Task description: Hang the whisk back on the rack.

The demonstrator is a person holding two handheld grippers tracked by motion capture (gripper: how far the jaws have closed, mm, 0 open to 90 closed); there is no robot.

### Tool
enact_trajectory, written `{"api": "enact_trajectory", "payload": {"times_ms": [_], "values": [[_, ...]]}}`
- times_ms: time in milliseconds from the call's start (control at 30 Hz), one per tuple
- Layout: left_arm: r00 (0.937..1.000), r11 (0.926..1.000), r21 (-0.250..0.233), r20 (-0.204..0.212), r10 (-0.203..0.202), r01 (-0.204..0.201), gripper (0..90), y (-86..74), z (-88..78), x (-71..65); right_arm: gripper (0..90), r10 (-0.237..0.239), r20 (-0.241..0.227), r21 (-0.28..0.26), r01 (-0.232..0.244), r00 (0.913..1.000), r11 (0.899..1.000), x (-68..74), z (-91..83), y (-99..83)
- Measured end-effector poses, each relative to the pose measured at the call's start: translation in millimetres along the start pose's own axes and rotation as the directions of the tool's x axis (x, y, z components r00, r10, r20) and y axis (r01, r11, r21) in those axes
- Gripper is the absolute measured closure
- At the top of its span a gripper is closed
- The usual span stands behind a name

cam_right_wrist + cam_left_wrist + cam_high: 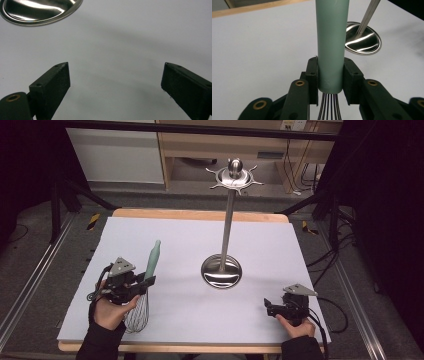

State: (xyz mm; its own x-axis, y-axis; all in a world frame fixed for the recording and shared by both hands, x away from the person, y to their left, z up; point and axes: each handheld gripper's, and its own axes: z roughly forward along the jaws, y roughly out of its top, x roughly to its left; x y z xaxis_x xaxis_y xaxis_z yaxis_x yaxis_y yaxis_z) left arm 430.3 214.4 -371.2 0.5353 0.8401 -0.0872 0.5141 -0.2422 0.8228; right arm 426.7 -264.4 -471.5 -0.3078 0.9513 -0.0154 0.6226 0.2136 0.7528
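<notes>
The left gripper [330, 82] has its jaws clenched on the whisk [146, 285] at the low end of its green handle, just above the wires, at the near left of the tabletop [165, 330]. The whisk looks light; the handle stiff and smooth, the wires springy, so the handle is the place to grip. The right gripper [115, 82] rests near right, jaws released. The metal stand [225, 240] rises mid-table.
</notes>
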Motion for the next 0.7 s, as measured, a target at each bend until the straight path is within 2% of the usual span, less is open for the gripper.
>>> {"api": "enact_trajectory", "payload": {"times_ms": [200,267,433,700], "values": [[1.0000,0.9978,-0.066,0.001,0.002,-0.002,69.0,2.4,-11.7,0.9,9.0,0.000,0.002,0.002,0.000,1.0000,1.000,0.1,-0.1,0.0],[1.0000,0.9973,-0.074,0.003,0.001,-0.001,68.9,3.0,-13.3,0.7,9.0,0.000,0.000,0.001,0.000,1.0000,1.000,0.0,0.1,0.0],[0.9998,0.9920,-0.125,0.014,0.017,-0.015,68.9,6.1,-21.3,-2.7,9.0,0.000,0.000,-0.001,0.000,1.0000,1.000,0.1,0.0,0.0],[0.9987,0.9858,-0.164,0.029,0.042,-0.036,68.9,10.9,-23.8,-7.7,9.0,0.001,0.005,-0.010,0.000,1.0000,1.000,-0.2,-0.4,0.5]]}}
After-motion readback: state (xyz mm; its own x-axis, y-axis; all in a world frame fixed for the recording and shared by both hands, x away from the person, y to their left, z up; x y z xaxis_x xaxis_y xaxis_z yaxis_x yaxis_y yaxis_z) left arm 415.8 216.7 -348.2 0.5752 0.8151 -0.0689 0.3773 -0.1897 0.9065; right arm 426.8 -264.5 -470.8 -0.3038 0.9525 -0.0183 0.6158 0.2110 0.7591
